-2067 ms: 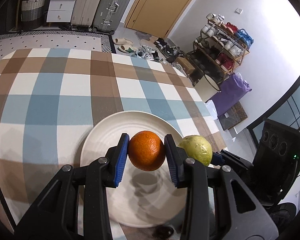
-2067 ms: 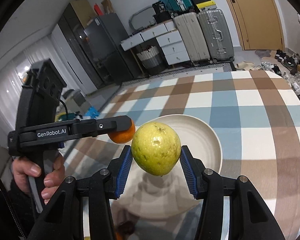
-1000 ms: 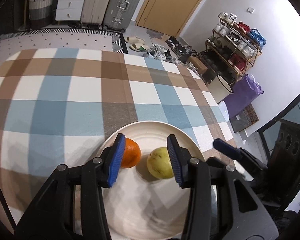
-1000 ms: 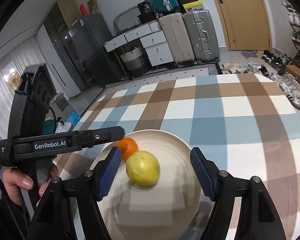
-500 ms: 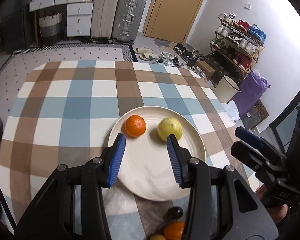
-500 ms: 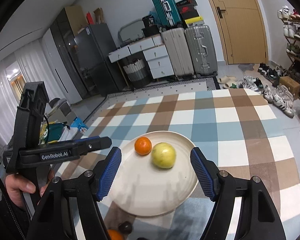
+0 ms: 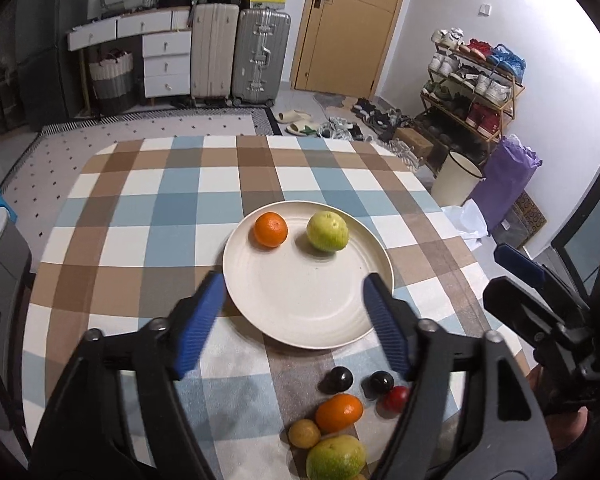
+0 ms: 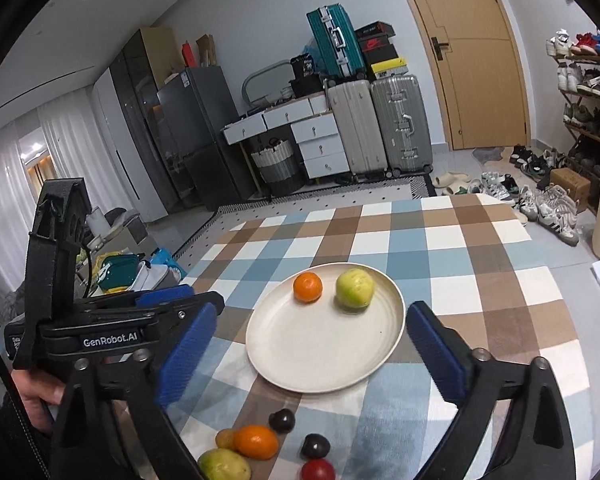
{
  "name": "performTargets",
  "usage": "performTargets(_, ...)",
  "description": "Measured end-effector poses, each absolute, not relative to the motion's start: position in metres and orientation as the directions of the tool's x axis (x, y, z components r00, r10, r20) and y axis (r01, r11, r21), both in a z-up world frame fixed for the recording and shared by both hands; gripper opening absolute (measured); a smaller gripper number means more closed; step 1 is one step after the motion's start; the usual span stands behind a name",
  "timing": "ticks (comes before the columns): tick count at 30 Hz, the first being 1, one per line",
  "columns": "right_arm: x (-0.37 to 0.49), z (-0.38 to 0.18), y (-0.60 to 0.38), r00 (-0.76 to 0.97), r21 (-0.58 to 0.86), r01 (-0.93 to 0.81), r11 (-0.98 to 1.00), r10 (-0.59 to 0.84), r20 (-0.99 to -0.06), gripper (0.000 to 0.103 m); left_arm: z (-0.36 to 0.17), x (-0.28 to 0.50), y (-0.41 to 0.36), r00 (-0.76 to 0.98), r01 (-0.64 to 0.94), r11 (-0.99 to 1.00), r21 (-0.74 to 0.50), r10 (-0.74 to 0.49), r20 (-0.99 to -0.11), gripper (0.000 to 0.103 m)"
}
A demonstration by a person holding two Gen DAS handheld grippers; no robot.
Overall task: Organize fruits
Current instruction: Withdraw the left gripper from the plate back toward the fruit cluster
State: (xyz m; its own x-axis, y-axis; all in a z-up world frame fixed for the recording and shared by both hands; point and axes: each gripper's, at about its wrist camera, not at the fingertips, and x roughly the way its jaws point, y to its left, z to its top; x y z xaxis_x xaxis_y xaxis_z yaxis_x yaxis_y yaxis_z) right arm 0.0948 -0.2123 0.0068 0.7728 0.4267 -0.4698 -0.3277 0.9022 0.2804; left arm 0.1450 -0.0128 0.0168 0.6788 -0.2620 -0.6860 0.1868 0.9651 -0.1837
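Now your surface (image 7: 112, 216), draped in a soft checked cloth of blue, brown and white, carries everything. Near its middle sits the round cream plate (image 7: 300, 320), smooth with faint concentric ridges and a low rim. On the plate's far side rest two fruits, apart from each other: a dimpled orange (image 7: 271, 229) to the left and a yellow-green, slightly lumpy guava-like fruit (image 7: 327, 233) to the right.

Your left hand-held gripper (image 7: 296, 320) hangs above the plate's near rim, jaws opening, nothing between the ribbed blue pads. Your right hand-held gripper (image 8: 312, 352) is likewise opening, very wide, and empty, with the plate showing through the gap.

Judging from this, the next step is another pickup from the loose cluster at the surface's near edge. There lie a large green-yellow fruit (image 7: 335, 458), an oval orange fruit (image 7: 339, 413), a small yellow one (image 7: 304, 433), a small glossy red one (image 7: 396, 399) and two small dark round ones (image 7: 339, 380).

Take the bigger fruits first, one per hand-held gripper. Come down with the pads on either side of the widest part, and close gently, since round skins will likely roll or slip. The pieces lie close together, so approach from the outer side to avoid nudging neighbours off the edge.
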Motion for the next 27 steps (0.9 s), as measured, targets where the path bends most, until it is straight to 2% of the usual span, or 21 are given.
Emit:
performTargets(1,0.092,0.008,-0.213,0.779,0.274,-0.322,0.906,0.418,-0.468,0.101,0.018,0.141,-0.012,0.686,0.182,0.967,-0.181,-0.256,-0.681,0.080)
performTargets(6,0.072,0.008,-0.212,0.785,0.255,-0.328,0.909,0.413,-0.461,0.102,0.023,0.119,-0.008,0.719,0.162,0.972,-0.169,-0.233,-0.655,0.083)
performTargets(14,0.047,0.004,-0.213,0.795,0.250,-0.316,0.915,0.399,-0.457,0.102,0.017,0.092,-0.007,0.731,0.144,0.977,-0.155,-0.210,-0.649,0.094)
performTargets(16,0.041,0.002,-0.213,0.791,0.254,-0.324,0.911,0.408,-0.456,0.102,0.013,0.087,-0.007,0.729,0.145,0.978,-0.153,-0.210,-0.652,0.099)
performTargets(27,0.022,-0.007,-0.209,0.806,0.196,-0.300,0.934,0.358,-0.471,0.102,-0.008,0.067,-0.006,0.719,0.129,0.980,-0.154,-0.199,-0.666,0.102)
